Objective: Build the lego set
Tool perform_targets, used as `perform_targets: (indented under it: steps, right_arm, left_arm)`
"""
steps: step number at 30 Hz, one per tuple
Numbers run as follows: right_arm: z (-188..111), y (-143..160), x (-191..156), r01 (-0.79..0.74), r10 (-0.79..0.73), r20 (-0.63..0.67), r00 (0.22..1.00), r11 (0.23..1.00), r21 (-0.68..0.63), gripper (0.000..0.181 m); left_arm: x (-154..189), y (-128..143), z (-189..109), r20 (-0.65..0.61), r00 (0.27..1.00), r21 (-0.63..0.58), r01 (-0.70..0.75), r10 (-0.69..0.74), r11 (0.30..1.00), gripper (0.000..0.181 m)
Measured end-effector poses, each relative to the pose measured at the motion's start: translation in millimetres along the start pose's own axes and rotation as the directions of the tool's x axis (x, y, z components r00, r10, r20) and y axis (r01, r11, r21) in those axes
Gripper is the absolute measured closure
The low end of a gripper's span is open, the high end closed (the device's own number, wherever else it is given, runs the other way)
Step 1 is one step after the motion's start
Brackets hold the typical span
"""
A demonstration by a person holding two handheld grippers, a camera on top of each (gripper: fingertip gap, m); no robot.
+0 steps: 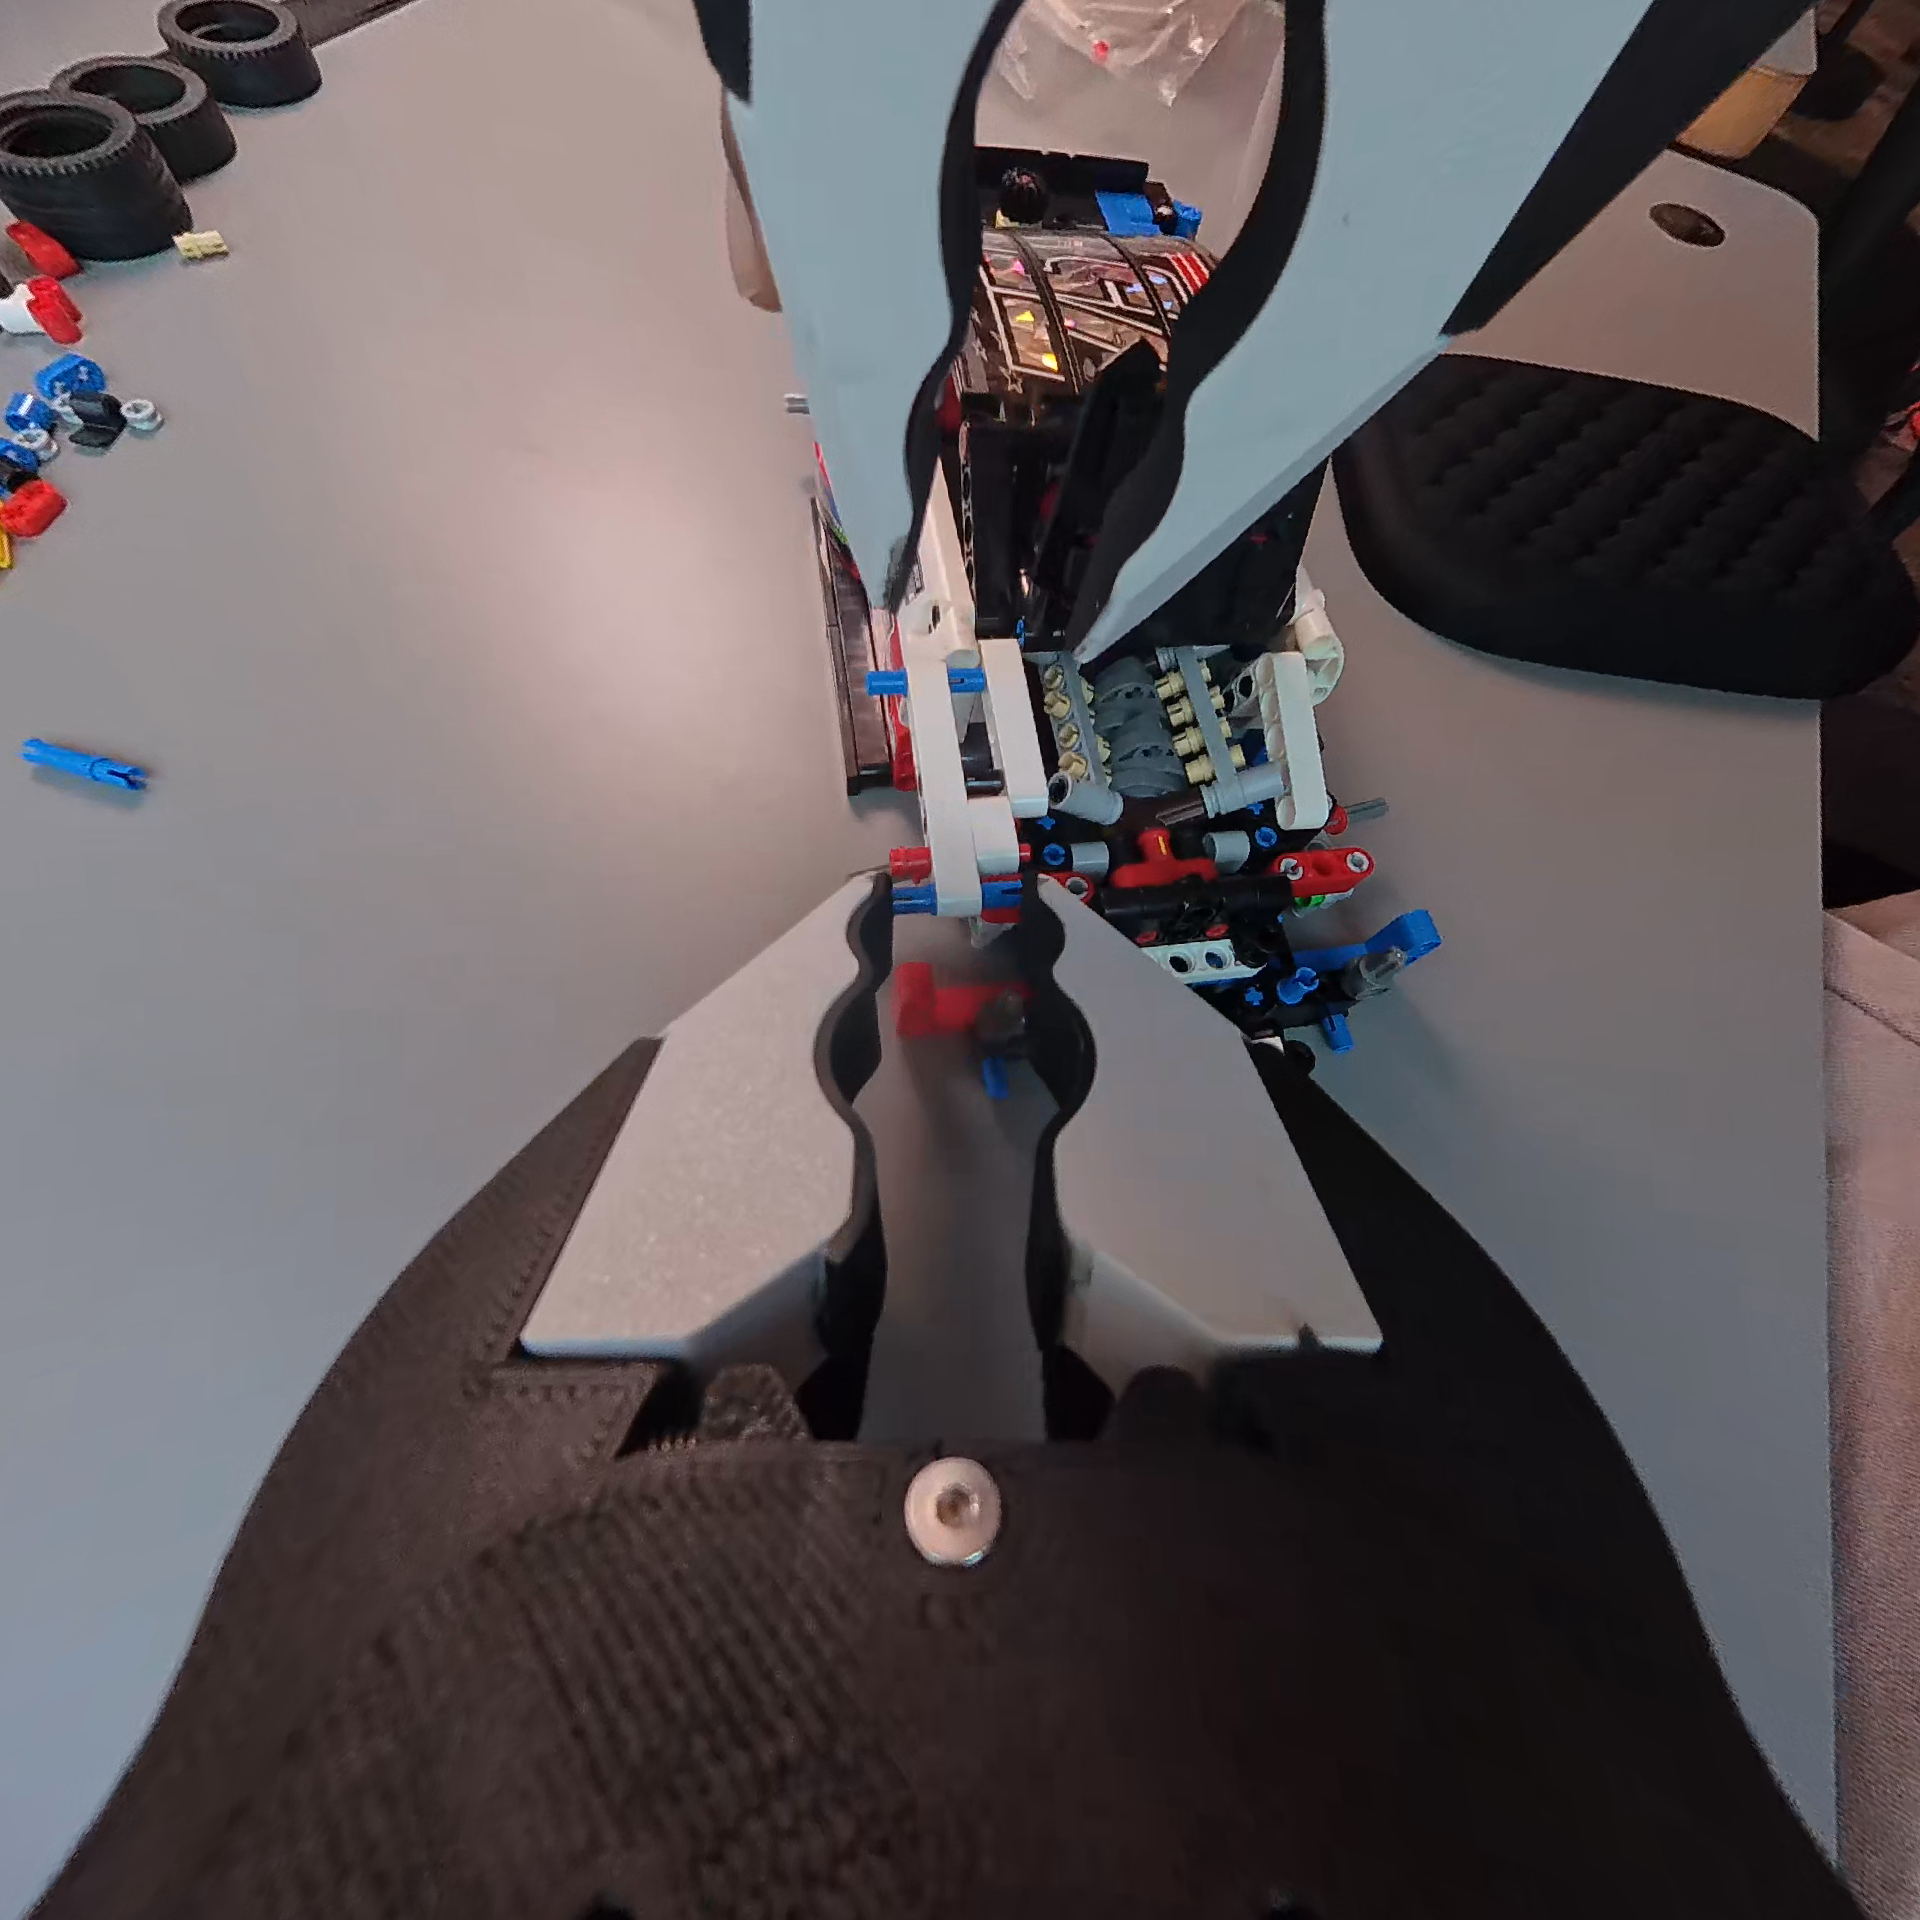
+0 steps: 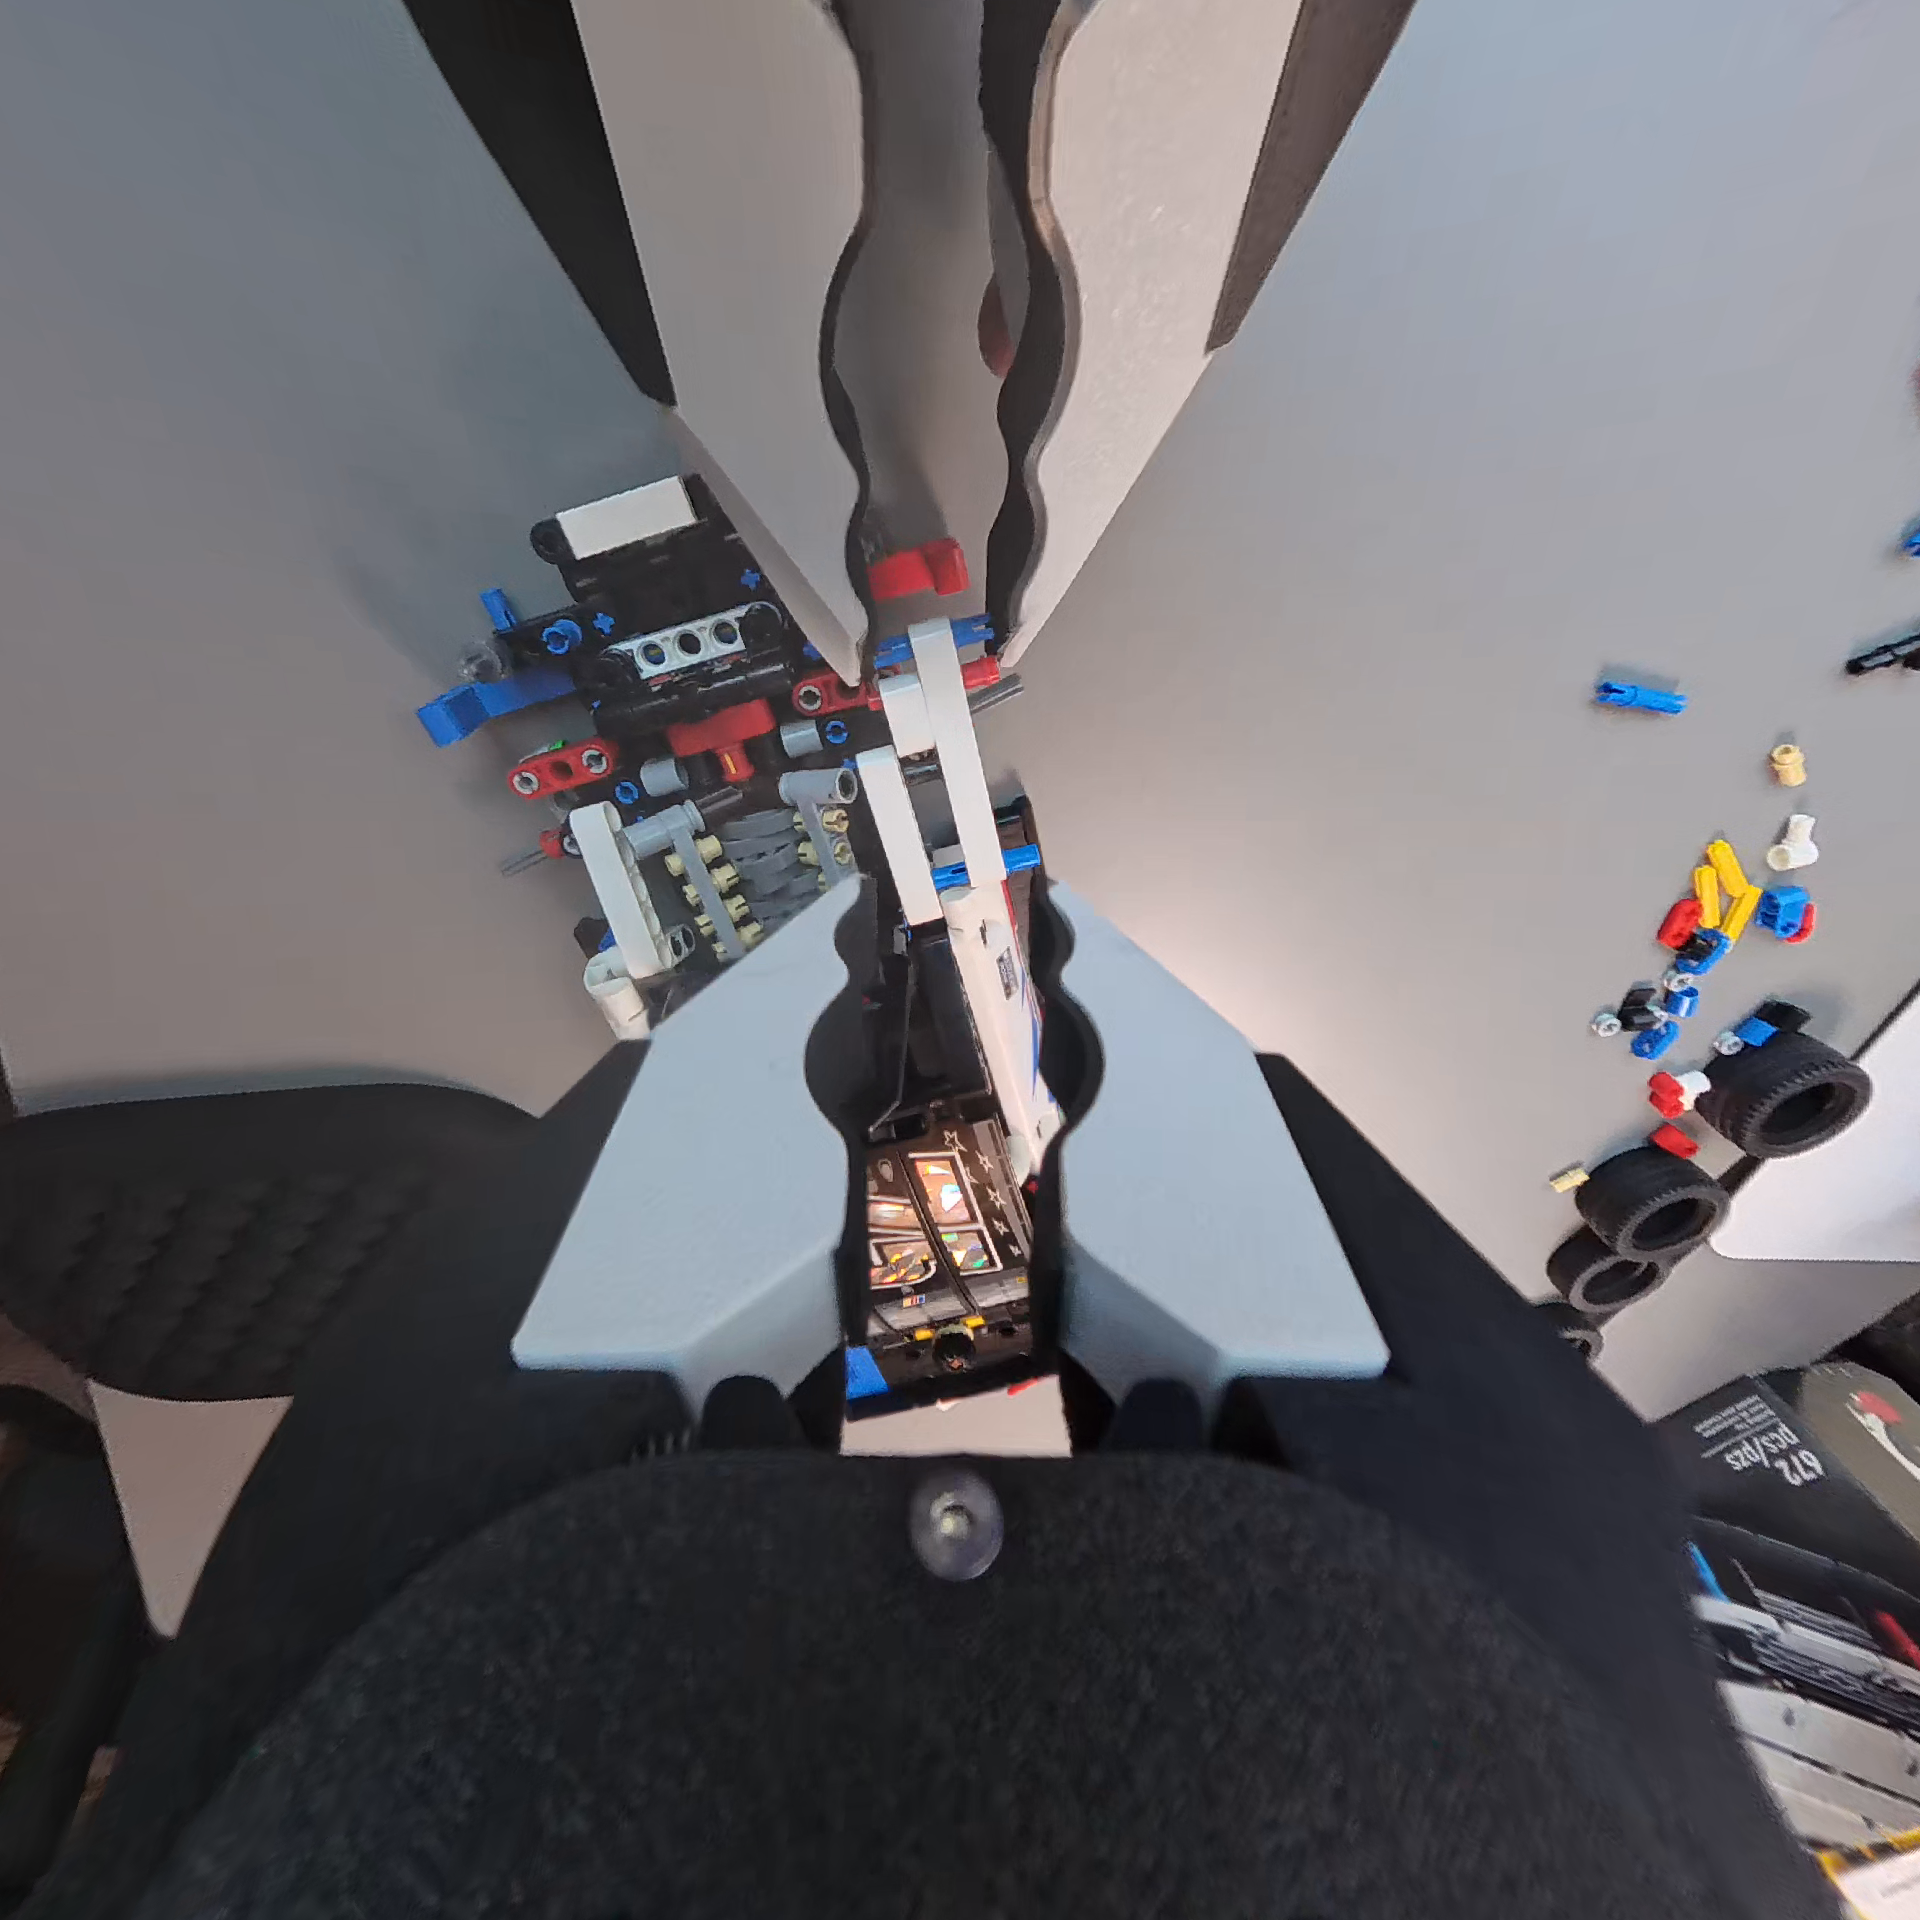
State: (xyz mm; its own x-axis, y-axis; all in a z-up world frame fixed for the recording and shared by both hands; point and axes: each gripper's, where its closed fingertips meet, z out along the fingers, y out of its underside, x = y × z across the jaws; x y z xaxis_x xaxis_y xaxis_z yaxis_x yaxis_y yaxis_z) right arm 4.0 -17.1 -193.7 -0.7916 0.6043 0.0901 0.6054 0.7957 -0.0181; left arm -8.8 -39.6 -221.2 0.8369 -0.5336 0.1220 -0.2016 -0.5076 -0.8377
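Facing each other, both grippers meet at the lego car on the counter. Left gripper, narrowly parted, pinches a red piece at 6 o'clock; right gripper clamps the car's body.

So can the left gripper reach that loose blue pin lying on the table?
Probably yes. The left gripper is at the car model, and only bare table separates it from the blue pin.

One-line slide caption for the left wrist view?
Left gripper holds a small red piece at the white beams of the car model.
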Motion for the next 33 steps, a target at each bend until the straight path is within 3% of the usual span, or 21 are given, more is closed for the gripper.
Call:
perform_targets:
  steps: [13,33]
  right_arm:
    - [16,2,-4,0.140,-0.153,-0.103,0.983,0.982,-0.125,0.150]
    - [24,-2,-4,0.185,-0.194,-0.026,0.981,0.962,-0.201,0.156]
  left_arm:
    - [1,1,0,-0.023,1.000,0.027,0.018,-0.018,0.999,0.159]
    - [0,4,3,-0.024,0.999,0.016,0.025,-0.025,1.000,0.159]
